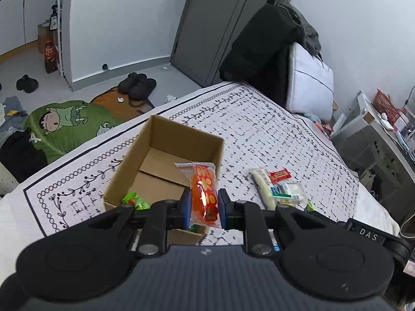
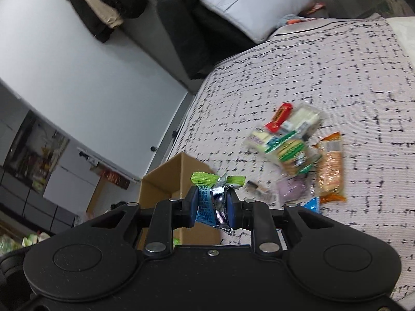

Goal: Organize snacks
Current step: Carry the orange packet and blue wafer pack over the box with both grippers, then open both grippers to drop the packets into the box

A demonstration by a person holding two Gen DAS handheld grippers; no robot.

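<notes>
1. Landmark is the cardboard box (image 1: 166, 165), open top, sitting on the patterned bedspread (image 1: 272, 134); it looks like the collection point for the snacks.
2. Left gripper (image 1: 203, 207) is clamped on an orange-red snack packet (image 1: 205, 194), pads squeezing its sides, packet standing upright. It hangs above the box's near right corner, probably so it can be dropped in.
3. A green wrapped snack (image 1: 135, 200) already lies inside the box at its near left corner.
4. Right gripper (image 2: 212, 204) is clamped on a crumpled blue and silver wrapper with green ends (image 2: 215, 189), held just right of the box and above the bedspread; likely next in line for the box.
5. Loose pile of snacks (image 2: 288, 140) lies on the bedspread well to the right of the box: a small red bar (image 1: 280, 175), a white packet (image 1: 264, 186), and an orange packet (image 2: 330, 168) on the pile's far side from the box.
6. Right view is blurred, so labels can't be read.
7. Judgement: sorting is early, most snacks are outside the box.
</notes>
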